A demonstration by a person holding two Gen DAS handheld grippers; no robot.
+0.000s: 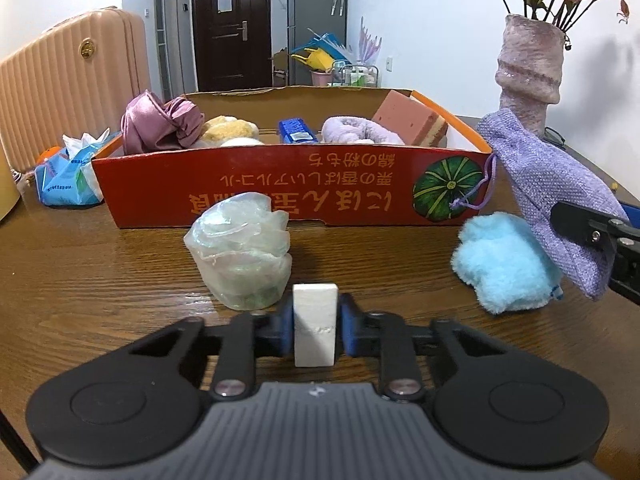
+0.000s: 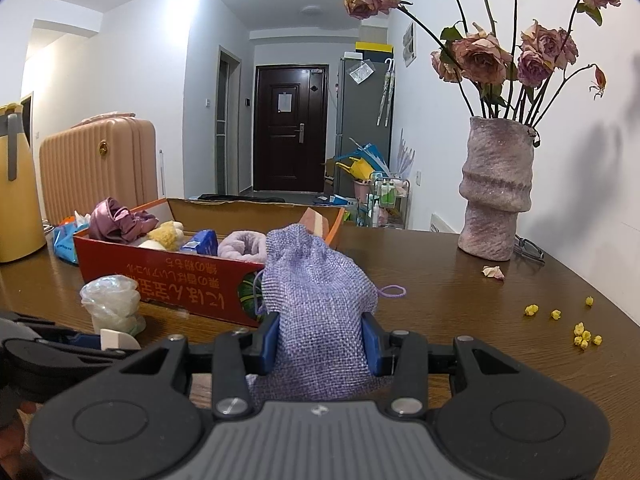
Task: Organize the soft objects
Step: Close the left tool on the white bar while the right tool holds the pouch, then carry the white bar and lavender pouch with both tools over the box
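My left gripper [image 1: 315,326] is shut on a small white block [image 1: 314,322] that stands upright on the wooden table [image 1: 100,280]; its blue pads press both sides. A crumpled clear plastic wad [image 1: 240,250] sits just beyond it, and a fluffy light-blue cloth [image 1: 502,262] lies to the right. My right gripper [image 2: 320,342] is shut on a lilac woven drawstring pouch [image 2: 316,300], held above the table near the right corner of the red cardboard box [image 2: 160,280]. The pouch [image 1: 560,200] also shows at the right of the left wrist view.
The red box [image 1: 280,184] holds a mauve satin cloth [image 1: 160,126], a yellow plush [image 1: 228,130], a blue packet [image 1: 298,132], a lilac fuzzy roll [image 1: 356,130] and a pink sponge [image 1: 412,118]. A vase of dried roses [image 2: 498,188], glasses, yellow bits [image 2: 580,334], a blue tissue pack [image 1: 66,176] and a yellow jug [image 2: 18,184] surround it.
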